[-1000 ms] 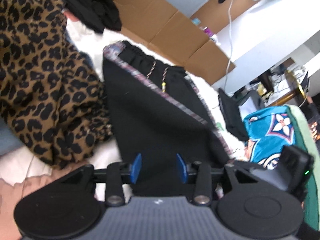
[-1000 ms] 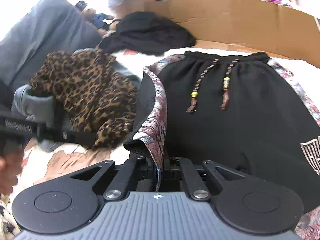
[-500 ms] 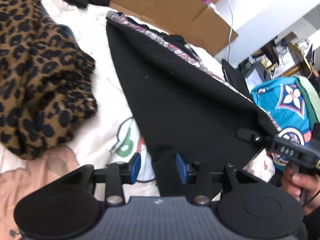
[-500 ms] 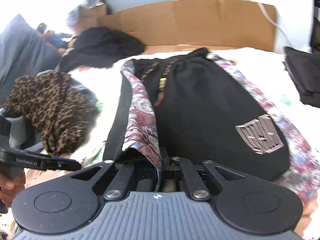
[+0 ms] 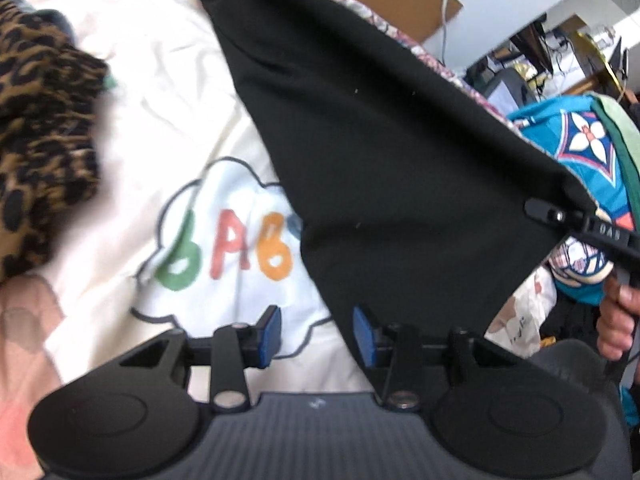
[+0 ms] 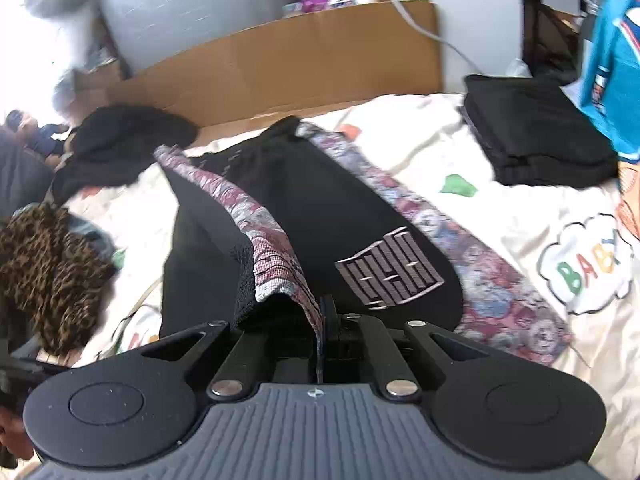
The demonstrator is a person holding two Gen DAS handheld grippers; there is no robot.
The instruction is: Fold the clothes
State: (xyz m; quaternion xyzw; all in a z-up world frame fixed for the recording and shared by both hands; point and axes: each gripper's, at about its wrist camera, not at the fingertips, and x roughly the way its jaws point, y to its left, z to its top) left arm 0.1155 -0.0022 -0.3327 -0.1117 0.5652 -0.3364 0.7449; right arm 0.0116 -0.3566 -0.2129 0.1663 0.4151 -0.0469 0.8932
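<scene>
1. Right gripper (image 6: 322, 320): jaws clamped tight on the patterned side stripe at the hem of the black shorts (image 6: 312, 216). The pinched leg is lifted off the bed and drapes back from the jaws toward the waistband.
2. The rest of the shorts lies flat on the sheet (image 6: 520, 216) ahead of the right gripper; a grey block logo (image 6: 390, 272) on the lower leg sits just ahead and to the right of the jaws. The second patterned stripe runs along the far right edge of the shorts.
3. Left gripper (image 5: 316, 334): jaws apart, blue pads (image 5: 269, 334) showing, nothing between them. The right pad is close to the lower edge of the raised black fabric (image 5: 400, 160); contact cannot be judged. Under the gap is the sheet's cloud print with coloured letters (image 5: 228, 248).
4. From the left side, the raised leg stretches as a taut black panel from the waist end, up ahead, to the right gripper (image 5: 560, 216) on the right, which a hand (image 5: 616, 320) holds.
5. Leopard cloth (image 5: 44, 140) lies left of the left gripper, apart from the shorts.
6. Folded black stack (image 6: 536, 132) sits well ahead and right of the right gripper; a loose black garment (image 6: 120, 144) sits ahead on the left, by the cardboard (image 6: 300, 64).
</scene>
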